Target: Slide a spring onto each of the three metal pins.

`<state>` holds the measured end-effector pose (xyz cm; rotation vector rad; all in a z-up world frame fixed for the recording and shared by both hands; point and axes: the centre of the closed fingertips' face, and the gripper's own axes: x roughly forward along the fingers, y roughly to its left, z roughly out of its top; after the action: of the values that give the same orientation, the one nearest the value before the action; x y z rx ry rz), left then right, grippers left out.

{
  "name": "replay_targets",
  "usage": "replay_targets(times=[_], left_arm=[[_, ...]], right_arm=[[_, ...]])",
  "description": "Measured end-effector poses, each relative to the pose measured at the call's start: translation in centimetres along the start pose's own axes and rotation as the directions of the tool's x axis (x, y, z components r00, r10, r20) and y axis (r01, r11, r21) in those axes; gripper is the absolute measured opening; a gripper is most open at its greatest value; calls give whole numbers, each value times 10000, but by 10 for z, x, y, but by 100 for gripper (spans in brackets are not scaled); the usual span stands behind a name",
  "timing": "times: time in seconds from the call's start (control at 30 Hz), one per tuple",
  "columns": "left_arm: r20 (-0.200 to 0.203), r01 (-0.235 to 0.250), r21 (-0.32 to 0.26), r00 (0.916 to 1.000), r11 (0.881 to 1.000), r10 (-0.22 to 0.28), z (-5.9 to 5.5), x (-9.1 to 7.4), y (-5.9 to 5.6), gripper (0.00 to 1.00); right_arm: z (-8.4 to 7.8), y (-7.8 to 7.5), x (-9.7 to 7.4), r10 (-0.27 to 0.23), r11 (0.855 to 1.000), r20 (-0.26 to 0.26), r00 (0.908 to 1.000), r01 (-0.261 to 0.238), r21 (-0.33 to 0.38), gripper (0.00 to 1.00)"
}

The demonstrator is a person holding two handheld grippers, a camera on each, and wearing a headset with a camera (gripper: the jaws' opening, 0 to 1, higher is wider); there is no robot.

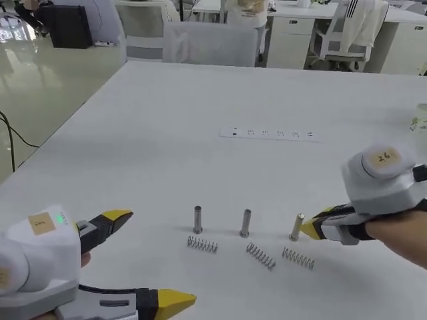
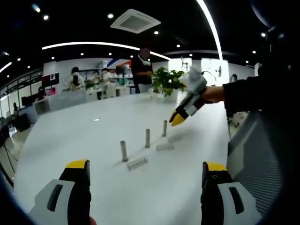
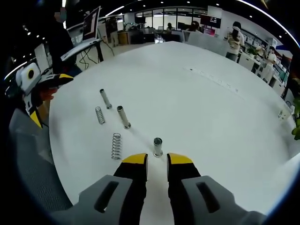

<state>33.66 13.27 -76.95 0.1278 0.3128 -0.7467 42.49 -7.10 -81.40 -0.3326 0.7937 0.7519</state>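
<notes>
Three short, upright silver metal pins stand in a row across the lower middle of the head view on the white tabletop (image 1: 167, 120): the left pin (image 1: 198, 219), the middle pin (image 1: 245, 223) and the right pin (image 1: 296, 227). Just below each one a small coiled steel wire spring lies flat: the left spring (image 1: 202, 245), the middle spring (image 1: 260, 256) and the right spring (image 1: 297, 258). No spring is on a pin yet.

The yellow-tipped right gripper (image 1: 310, 229) comes in from the right edge with its tips just beside the right pin; I cannot tell whether they touch. In the right gripper view its jaws stand a narrow gap apart and grip nothing, and that pin sits just above the gap. The left gripper (image 1: 152, 257), at the lower left, has its jaws spread wide and empty.

The main risk is probably the tips nudging the right pin. It looks free-standing, so it could topple and roll. The springs are thin and lie flat, so a hard or off-centre pinch may flick one away or bend it. Lowering one at a tilt could knock its pin over.
</notes>
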Motion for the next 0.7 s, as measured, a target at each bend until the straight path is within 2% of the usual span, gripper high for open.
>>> replay_targets(times=[0.37,0.7], left_arm=[[-5,8,4,10000,10000,-8,1,0,-1,97],[-28,2,-21,10000,10000,-2,0,0,0,97]], right_arm=[[-14,21,8,759,9945,-762,9942,-810,-661,13],[-38,23,14,1057,9849,-1638,9808,-1260,-1187,16]])
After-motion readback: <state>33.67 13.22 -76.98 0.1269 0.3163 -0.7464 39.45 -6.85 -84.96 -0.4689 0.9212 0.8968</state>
